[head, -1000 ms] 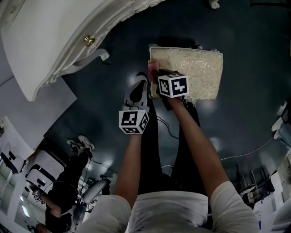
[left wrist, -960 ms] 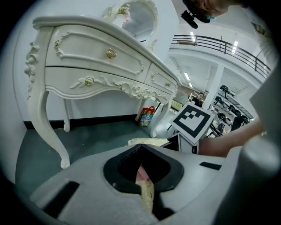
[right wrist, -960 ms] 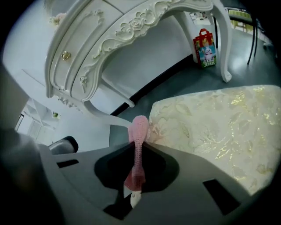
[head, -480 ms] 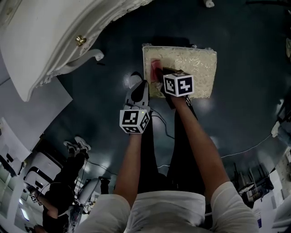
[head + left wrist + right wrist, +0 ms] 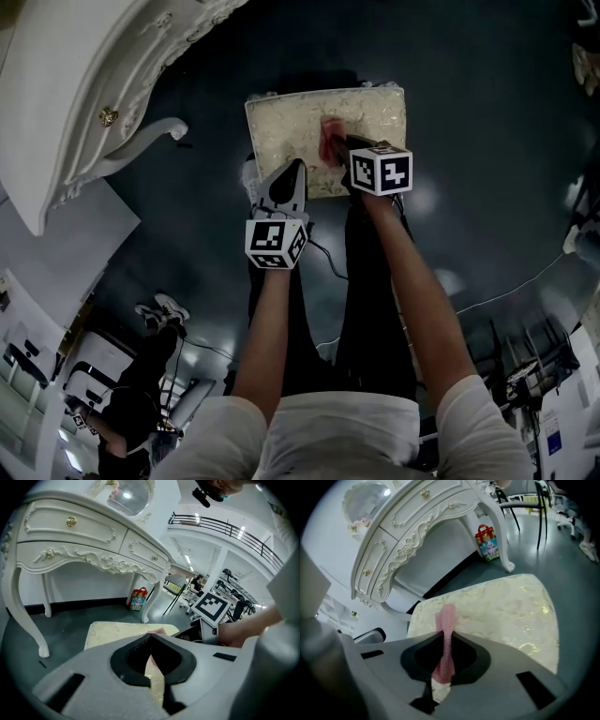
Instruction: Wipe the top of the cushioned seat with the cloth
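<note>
Sliding rightward over the seat (image 5: 281, 131), the cloth (image 5: 331, 141) has left the left edge, where it lay a second ago. It now sits about the middle of the top. The right gripper (image 5: 339, 150) has gone with it. Its jaws are clamped on the pink cloth, which stands up as a thin fold between them. The fold pokes out past the tips, with its free end lying on the cream fabric just ahead.

The left gripper (image 5: 292, 171) was over the floor (image 5: 487, 112) beside the seat's left edge. Its tip is now above the seat's near edge, to the left of the right gripper and a little behind it. Its jaws are drawn together and grip nothing; only a sliver of seat shows through the slit between them. Whether the tip touches the fabric cannot be told.

Ahead and to the left of both grippers stands a white carved dresser (image 5: 84, 84). Its drawers (image 5: 70, 524) are pushed in, so nothing inside them shows. A red printed bag (image 5: 487, 543) stands on the floor beyond the seat's far edge, ahead of the right gripper and beside a dresser leg. What it holds cannot be seen.
</note>
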Tool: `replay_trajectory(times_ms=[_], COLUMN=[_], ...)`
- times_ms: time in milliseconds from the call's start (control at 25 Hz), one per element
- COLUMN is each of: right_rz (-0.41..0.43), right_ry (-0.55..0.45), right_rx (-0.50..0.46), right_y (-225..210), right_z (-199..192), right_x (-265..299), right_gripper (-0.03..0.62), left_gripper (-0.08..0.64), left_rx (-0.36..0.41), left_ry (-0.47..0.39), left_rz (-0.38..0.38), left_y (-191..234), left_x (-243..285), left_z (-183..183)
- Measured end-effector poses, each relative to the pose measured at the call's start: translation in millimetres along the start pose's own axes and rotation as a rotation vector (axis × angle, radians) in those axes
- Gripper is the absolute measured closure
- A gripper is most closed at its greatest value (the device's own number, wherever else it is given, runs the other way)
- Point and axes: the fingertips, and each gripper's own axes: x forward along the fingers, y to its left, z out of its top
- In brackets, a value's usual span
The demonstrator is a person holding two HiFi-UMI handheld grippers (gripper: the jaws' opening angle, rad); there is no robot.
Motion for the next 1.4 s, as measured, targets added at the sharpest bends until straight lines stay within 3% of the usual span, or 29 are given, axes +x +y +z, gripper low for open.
replay_trajectory(times_ms=[440, 640, 880, 960, 1040, 1240, 1400], right_rz=[-0.134, -0.273, -0.3, -0.315, -0.276, -0.024, 0.09], right_ry=[-0.084, -0.113, -0.131, -0.149, -0.175, -0.117, -0.013], right_rx=[0.038, 0.091, 0.101, 0.089, 0.073, 0.054, -0.003], right_y=[-104.1, -150.0, -160.3, -149.3, -123.1, -18.9, 60.5], right_z=[5.2, -2.5, -6.2, 0.0, 7.4, -1.1, -25.3], right_x=[-71.6, -93.9, -95.3, -99.2, -97.8, -47.1, 14.0], right_gripper=[0.558, 0.559, 0.56, 0.56, 0.559, 0.558, 0.558], left_gripper=[0.548, 0.548, 0.548, 0.548, 0.548, 0.548, 0.548], left_rx=[0.029, 0.034, 0.031, 0.02, 0.007, -0.031, -0.048], left_ry=[0.025, 0.029, 0.027, 0.023, 0.013, -0.017, -0.025], left_rz=[-0.095, -0.101, -0.085, -0.069, -0.047, 0.039, 0.111], left_y=[-82.2, -90.5, -80.8, -71.4, -59.8, -14.9, 37.0], left_x=[46.8, 49.5, 43.7, 36.8, 27.5, -7.1, -41.3], left_z=[-14.3, -15.4, -16.6, -16.0, -13.4, -5.0, -3.0])
